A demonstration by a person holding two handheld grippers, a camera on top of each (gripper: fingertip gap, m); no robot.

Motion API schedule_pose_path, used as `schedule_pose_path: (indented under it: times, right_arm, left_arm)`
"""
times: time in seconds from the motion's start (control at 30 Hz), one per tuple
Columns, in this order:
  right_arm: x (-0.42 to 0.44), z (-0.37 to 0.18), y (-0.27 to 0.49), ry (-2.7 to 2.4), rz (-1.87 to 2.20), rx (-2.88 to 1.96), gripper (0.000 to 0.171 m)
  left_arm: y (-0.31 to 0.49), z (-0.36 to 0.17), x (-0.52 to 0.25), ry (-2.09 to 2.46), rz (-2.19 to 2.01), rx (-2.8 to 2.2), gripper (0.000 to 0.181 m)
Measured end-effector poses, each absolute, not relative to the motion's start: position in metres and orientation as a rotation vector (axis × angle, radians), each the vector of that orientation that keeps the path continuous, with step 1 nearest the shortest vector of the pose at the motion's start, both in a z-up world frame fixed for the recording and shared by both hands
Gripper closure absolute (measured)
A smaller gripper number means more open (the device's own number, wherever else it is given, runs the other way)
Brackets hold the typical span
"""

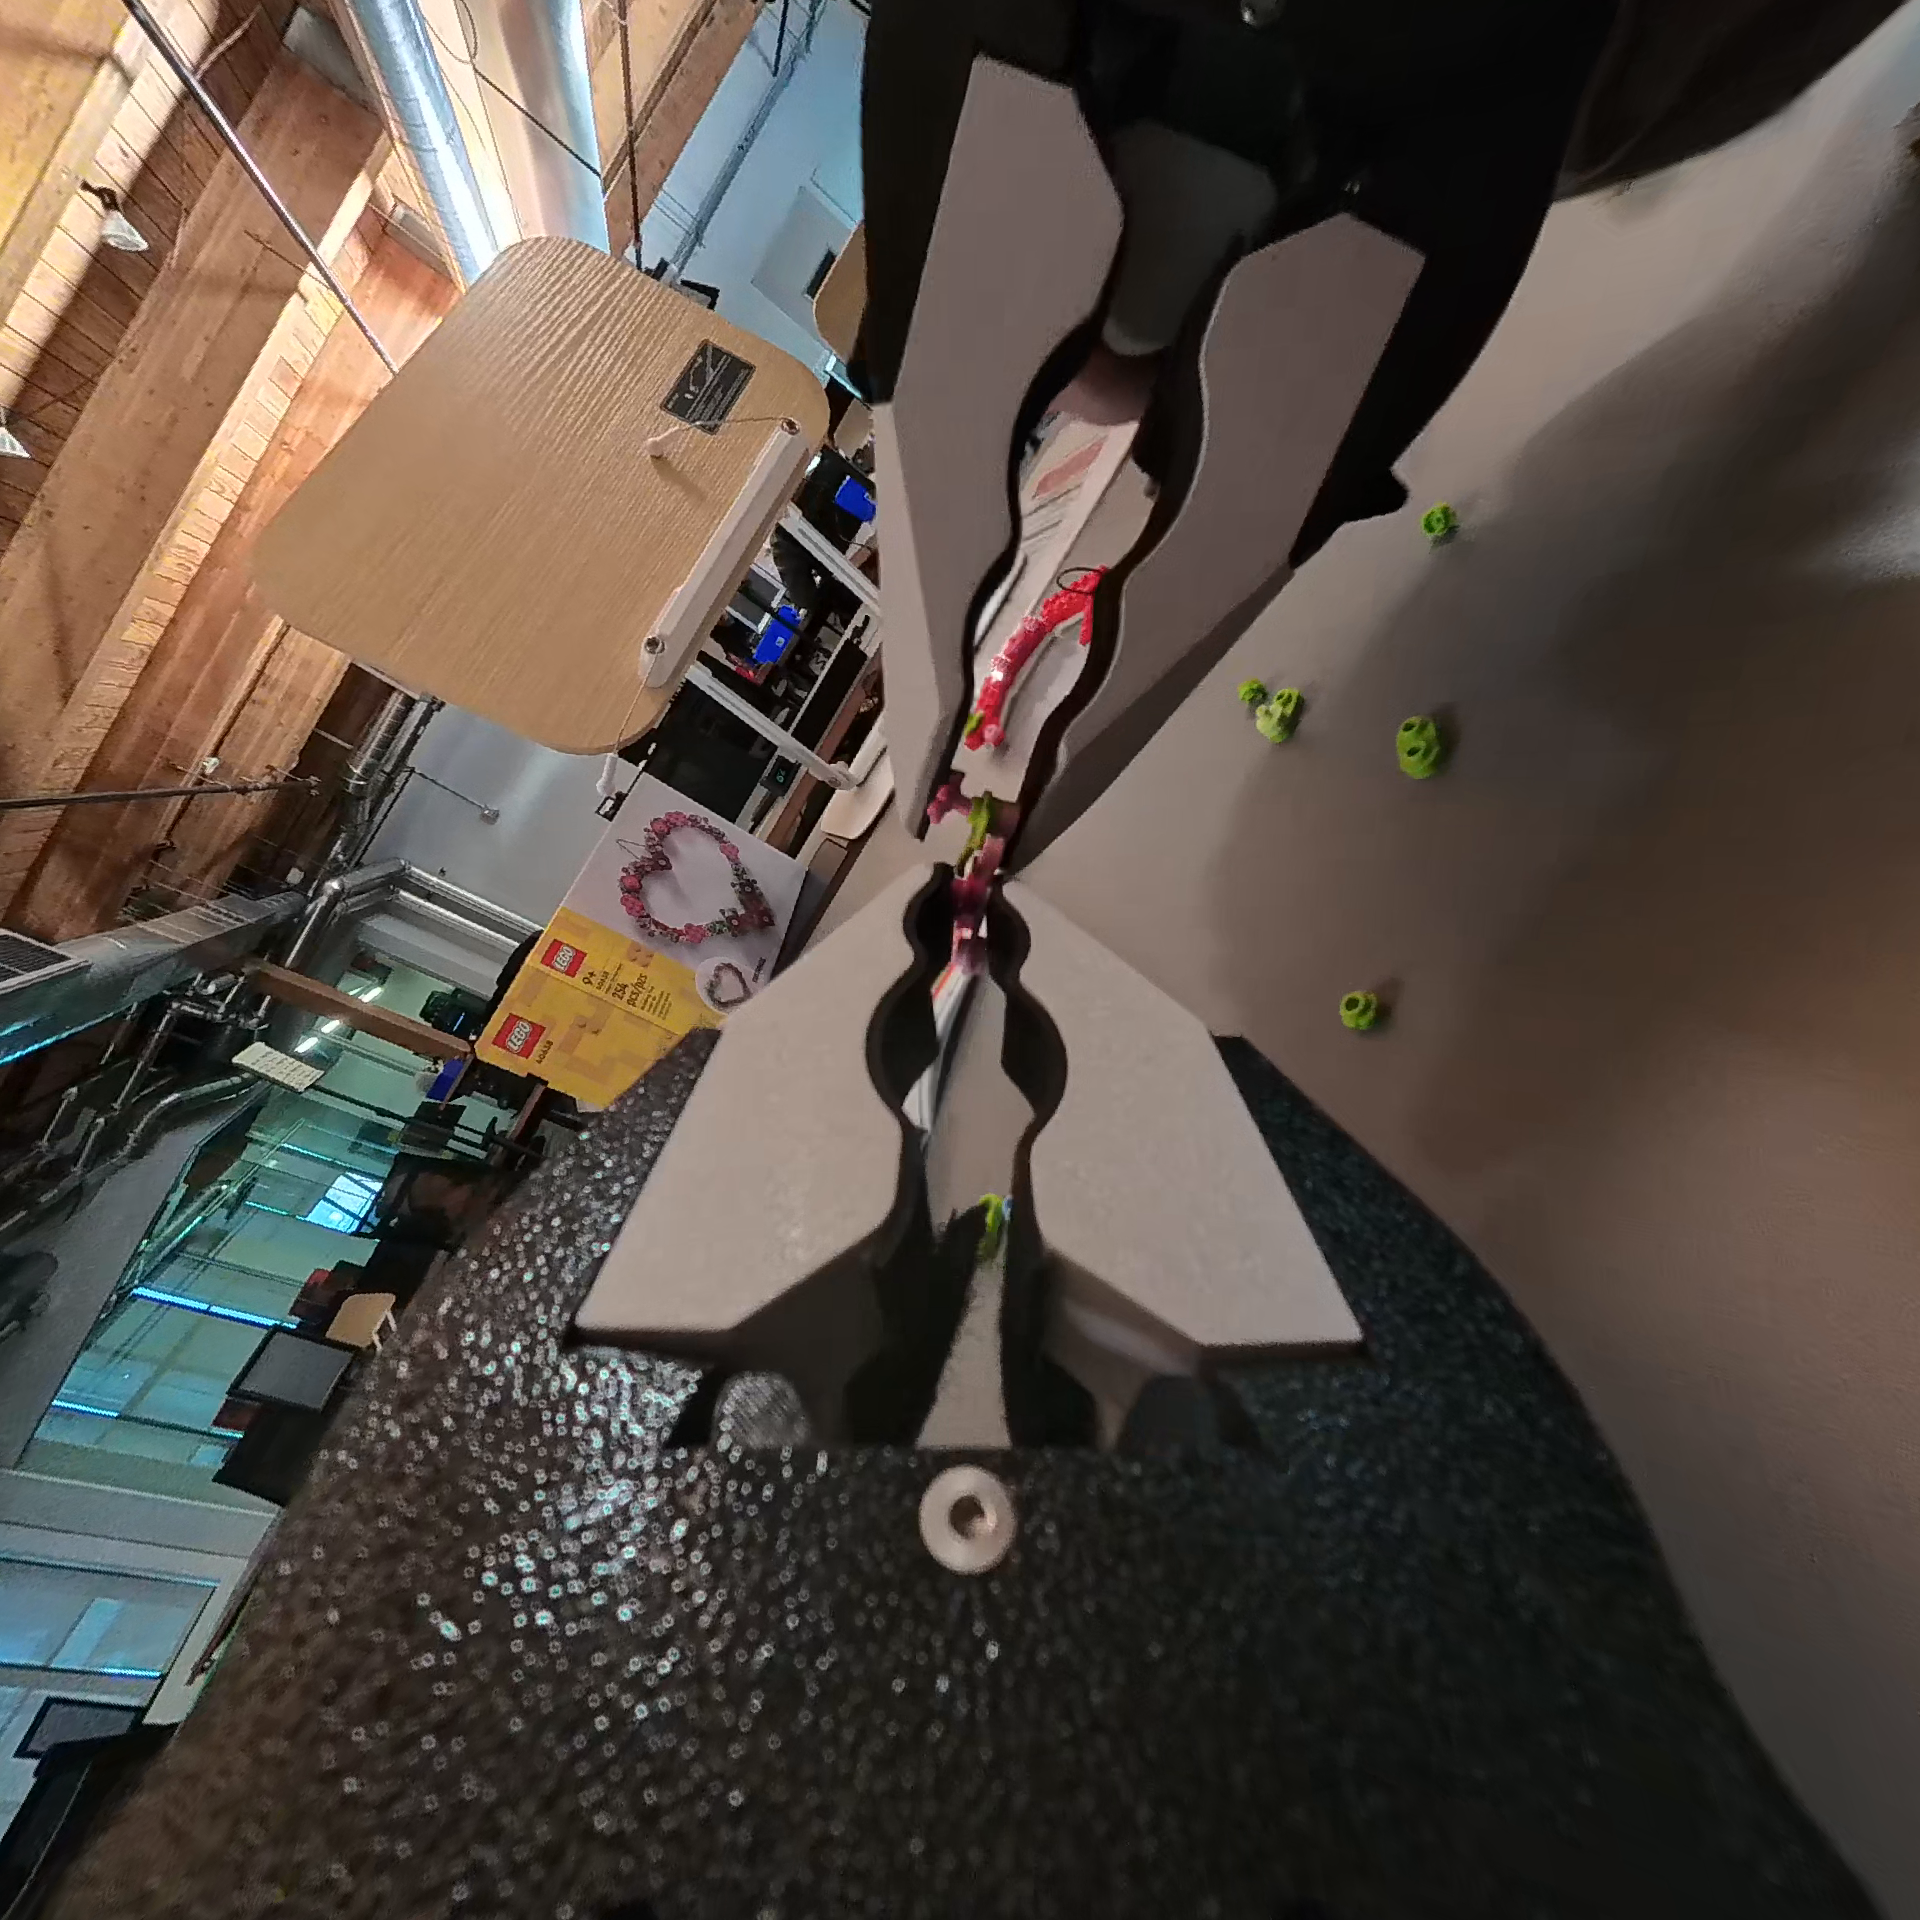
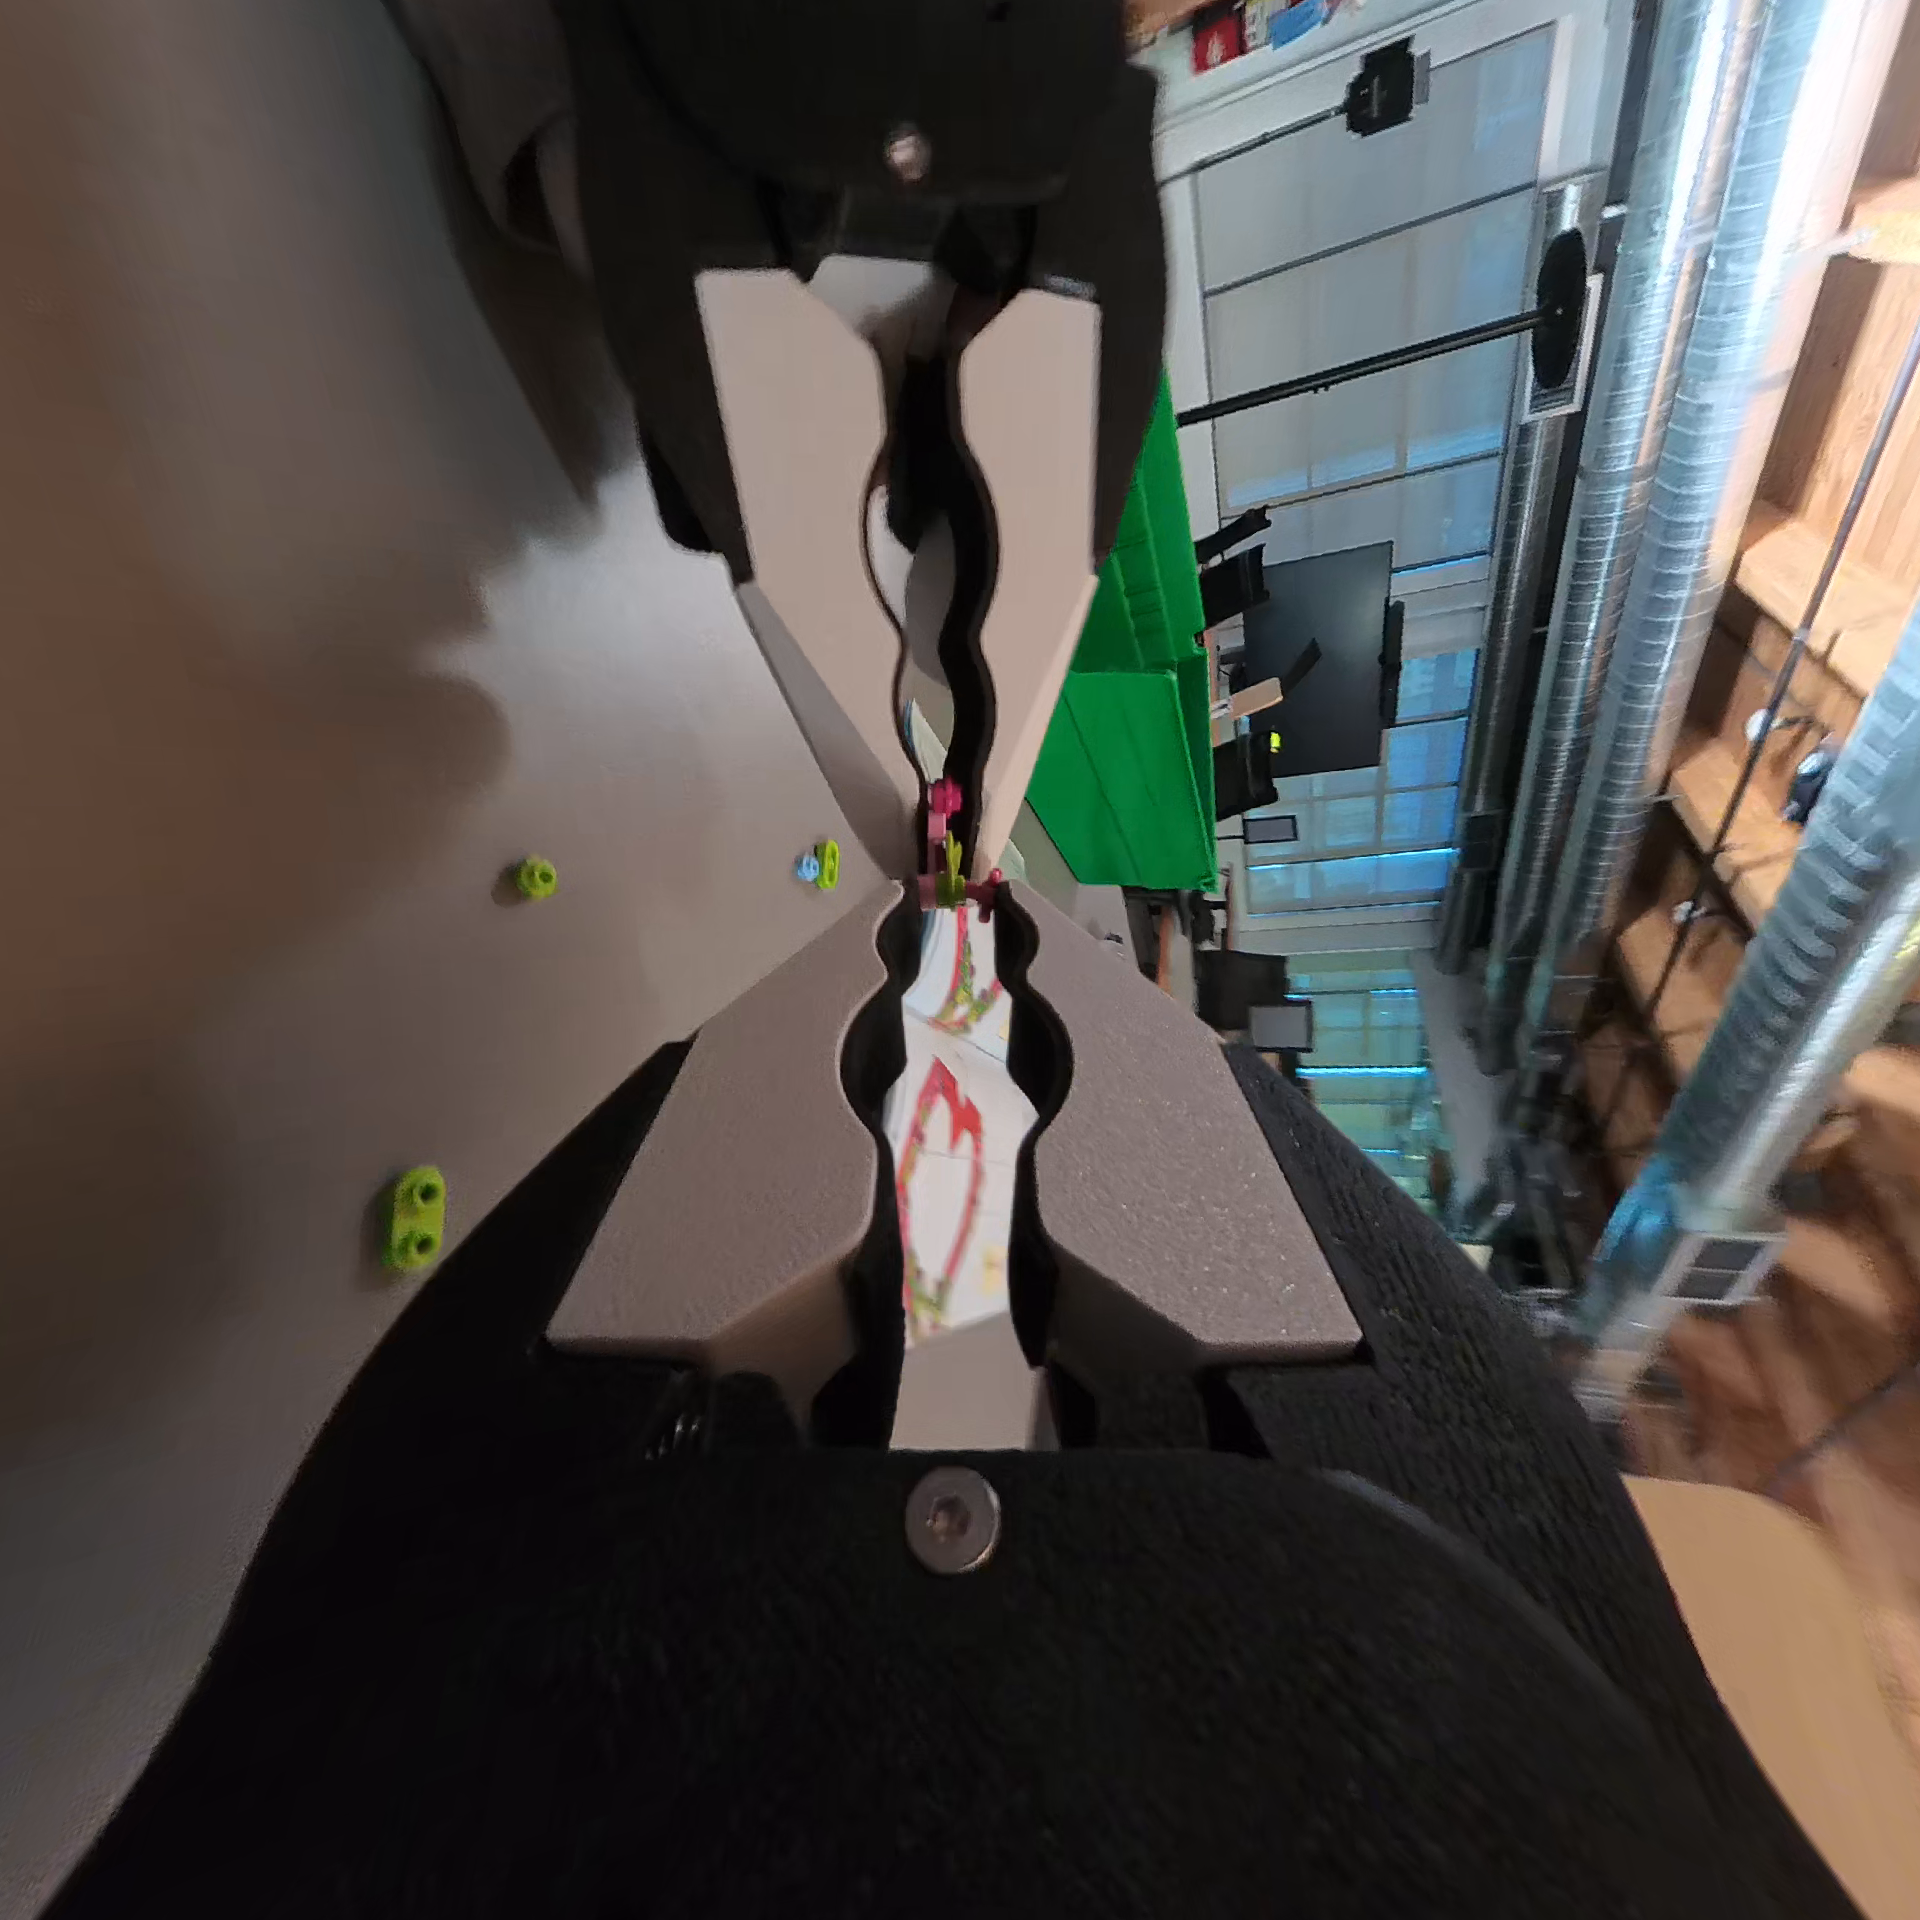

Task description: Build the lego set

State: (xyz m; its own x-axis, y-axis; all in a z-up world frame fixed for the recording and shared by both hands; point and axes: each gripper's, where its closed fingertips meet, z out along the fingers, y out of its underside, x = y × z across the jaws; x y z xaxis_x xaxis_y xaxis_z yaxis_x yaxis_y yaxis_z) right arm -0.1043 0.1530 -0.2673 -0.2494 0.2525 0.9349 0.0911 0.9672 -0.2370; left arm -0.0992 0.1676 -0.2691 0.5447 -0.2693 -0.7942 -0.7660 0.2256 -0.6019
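Both grippers are held tip to tip above the grey table. My left gripper is shut on a small dark magenta lego piece. My right gripper is shut on a small magenta and lime piece. In the left wrist view the right gripper comes in from the top, with a lime bit at its tips. In the right wrist view the left gripper comes in from the top, with a pink flower piece. The two held pieces touch or nearly touch. A red curved lego frame lies behind.
Loose lime green pieces lie scattered on the table, also in the right wrist view. A light blue piece lies by one. An instruction booklet shows between my right fingers. The lego box and green bins stand farther off.
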Motion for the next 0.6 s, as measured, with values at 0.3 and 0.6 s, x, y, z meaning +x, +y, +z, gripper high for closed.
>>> schedule_pose_path:
  times: [0.3, 0.6]
  right_arm:
    - [-0.101, -0.277, 0.155, -1.926, -0.148, -0.092, 0.159]
    - [-0.103, -0.283, 0.159, -1.962, -0.149, -0.180, 0.162]
  left_arm:
    - [0.169, -0.278, -0.096, 1.043, 0.456, -1.369, 0.178]
    - [0.170, -0.283, -0.098, 1.051, 0.469, -1.394, 0.178]
